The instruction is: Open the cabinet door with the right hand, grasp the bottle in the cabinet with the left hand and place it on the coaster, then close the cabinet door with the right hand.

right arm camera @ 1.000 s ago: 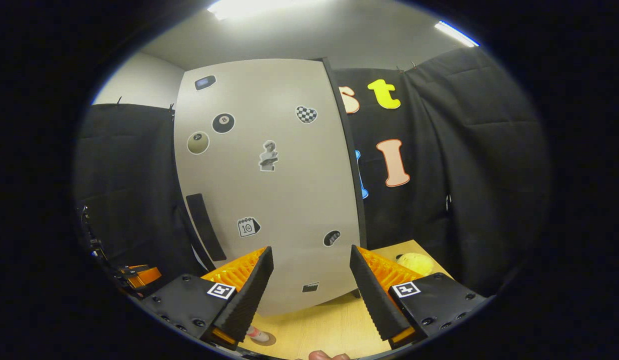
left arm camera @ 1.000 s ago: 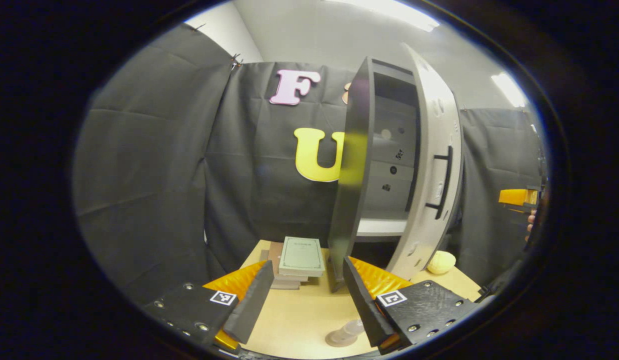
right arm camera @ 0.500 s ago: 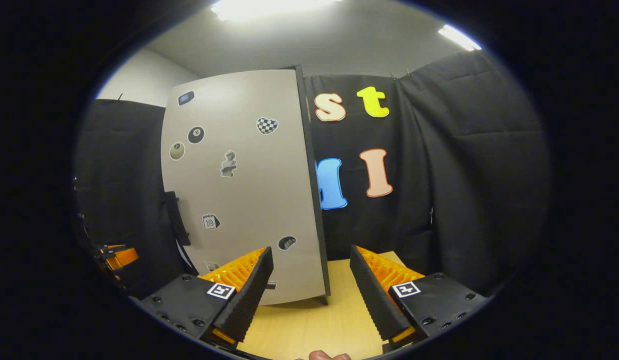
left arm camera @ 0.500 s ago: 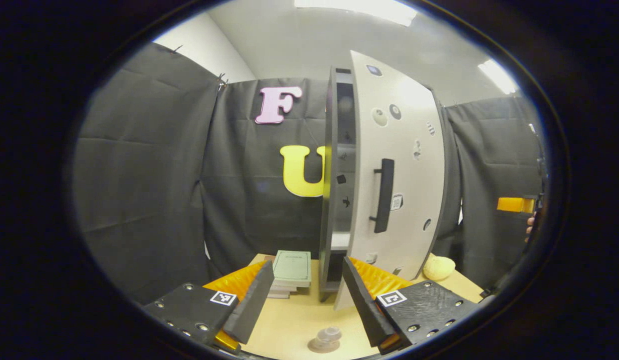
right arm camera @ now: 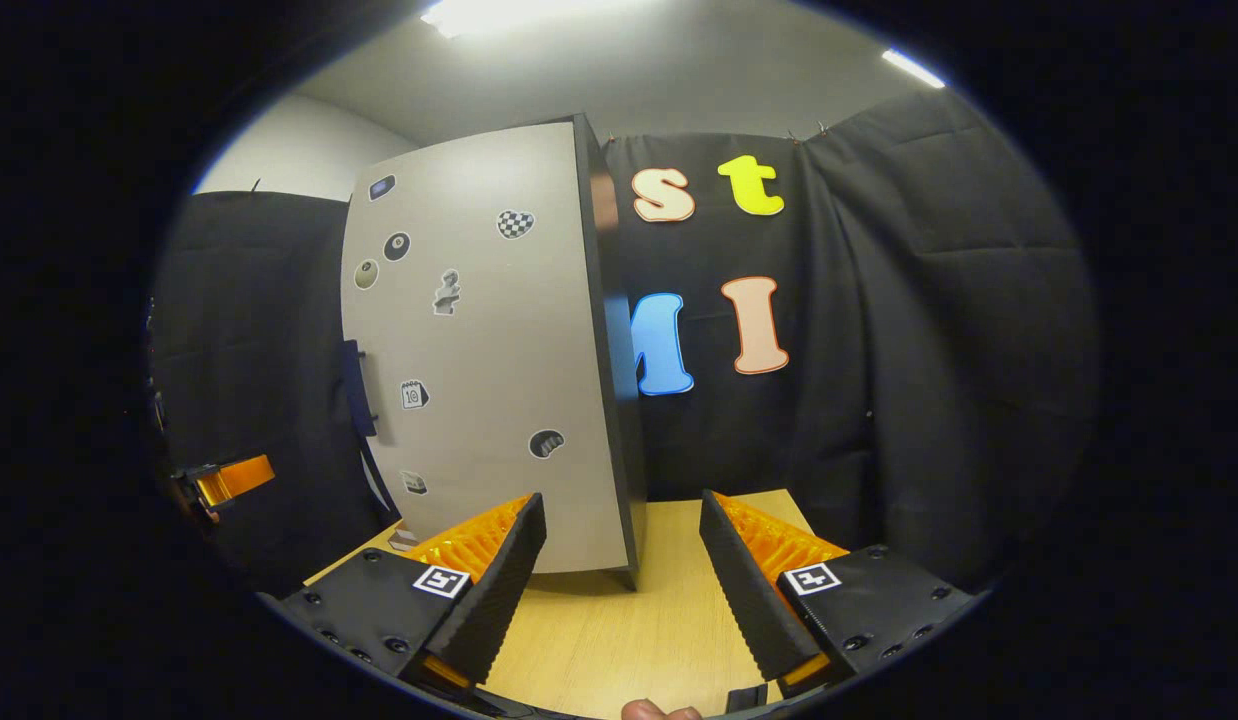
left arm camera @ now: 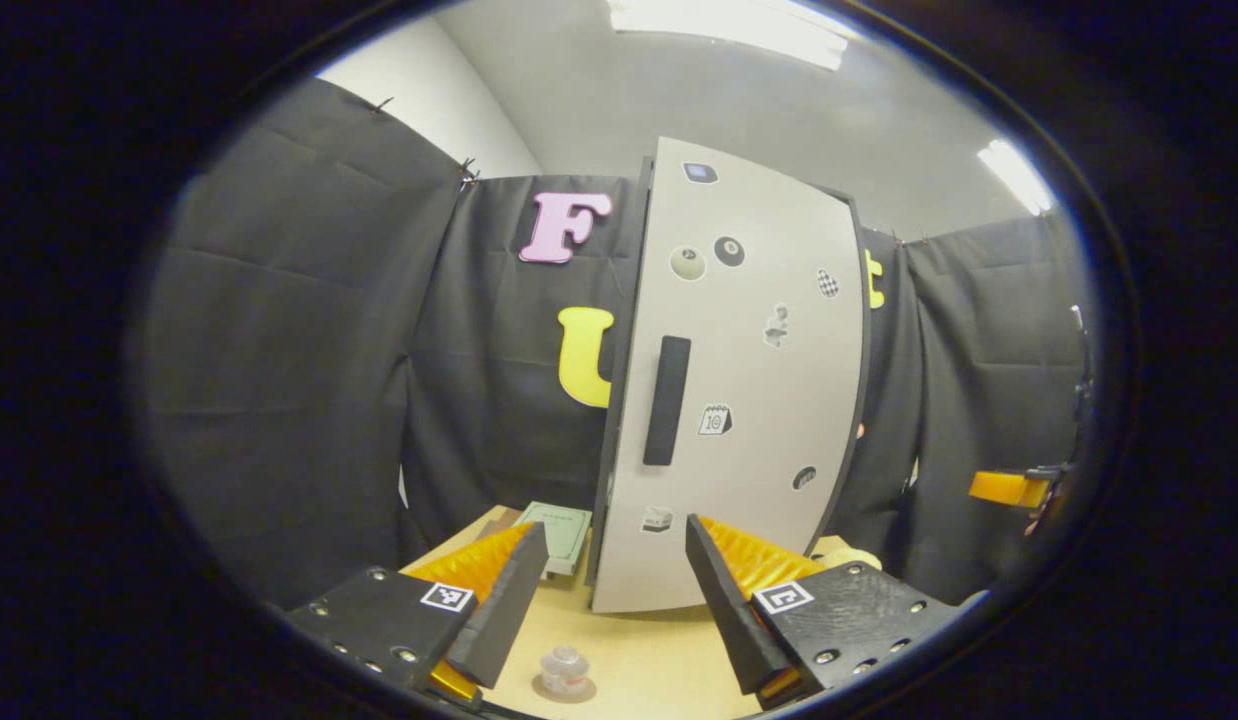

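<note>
The grey cabinet door (left arm camera: 749,400) with stickers and a black handle (left arm camera: 667,400) lies flat against the black cabinet. A small clear bottle (left arm camera: 565,670) stands upright on a round coaster (left arm camera: 564,688) on the wooden table, just below and between my left gripper's fingers. My left gripper (left arm camera: 609,600) is open and holds nothing. In the right gripper view the same door (right arm camera: 479,350) faces me to the left, with its handle (right arm camera: 354,385) at its far edge. My right gripper (right arm camera: 619,590) is open and empty, off the door, over the table.
A stack of books (left arm camera: 557,524) lies left of the cabinet and a pale yellow round thing (left arm camera: 851,555) lies at its right. The wooden table (right arm camera: 599,640) runs in front. The other gripper's orange part (left arm camera: 1007,487) shows at the far right.
The door has swung from half open to flat against the cabinet. Both grippers have drawn back from it, and the bottle on the coaster now sits nearer the left fingers.
</note>
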A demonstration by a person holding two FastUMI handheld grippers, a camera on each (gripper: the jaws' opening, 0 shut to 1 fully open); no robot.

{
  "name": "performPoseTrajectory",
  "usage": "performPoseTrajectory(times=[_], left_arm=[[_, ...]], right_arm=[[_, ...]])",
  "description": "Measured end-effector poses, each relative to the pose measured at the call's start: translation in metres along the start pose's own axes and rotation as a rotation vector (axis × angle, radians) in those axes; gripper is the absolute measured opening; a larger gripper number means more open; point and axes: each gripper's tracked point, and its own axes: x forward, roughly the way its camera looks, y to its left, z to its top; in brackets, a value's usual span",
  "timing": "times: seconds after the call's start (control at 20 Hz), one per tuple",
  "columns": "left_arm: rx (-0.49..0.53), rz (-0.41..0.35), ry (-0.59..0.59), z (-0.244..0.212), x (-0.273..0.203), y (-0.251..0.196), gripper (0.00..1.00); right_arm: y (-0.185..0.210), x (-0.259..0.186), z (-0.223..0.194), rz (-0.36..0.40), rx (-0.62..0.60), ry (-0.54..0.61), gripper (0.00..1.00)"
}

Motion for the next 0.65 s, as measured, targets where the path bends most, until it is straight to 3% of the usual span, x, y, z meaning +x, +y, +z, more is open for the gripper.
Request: performPoseTrajectory(times=[0.1,0.2,0.3,0.4,0.65], left_arm=[[0.038,0.013,0.016,-0.003,-0.001,-0.001,0.82],[0.085,0.039,0.030,-0.004,-0.001,0.003,0.89],[0.114,0.060,0.031,-0.003,0.001,0.004,0.82],[0.099,0.062,0.029,-0.004,0.004,0.005,0.86],[0.018,0.031,-0.002,0.007,0.015,0.009,0.82]], right_arm=[[-0.008,-0.003,0.001,-0.004,-0.014,-0.011,0.98],[-0.011,-0.001,-0.001,-0.007,-0.033,-0.017,0.98],[-0.009,0.005,-0.011,0.008,-0.039,0.007,0.98],[-0.003,0.007,-0.019,0.037,-0.021,0.040,0.98],[0.004,0.017,-0.016,0.042,-0.019,0.053,0.98]])
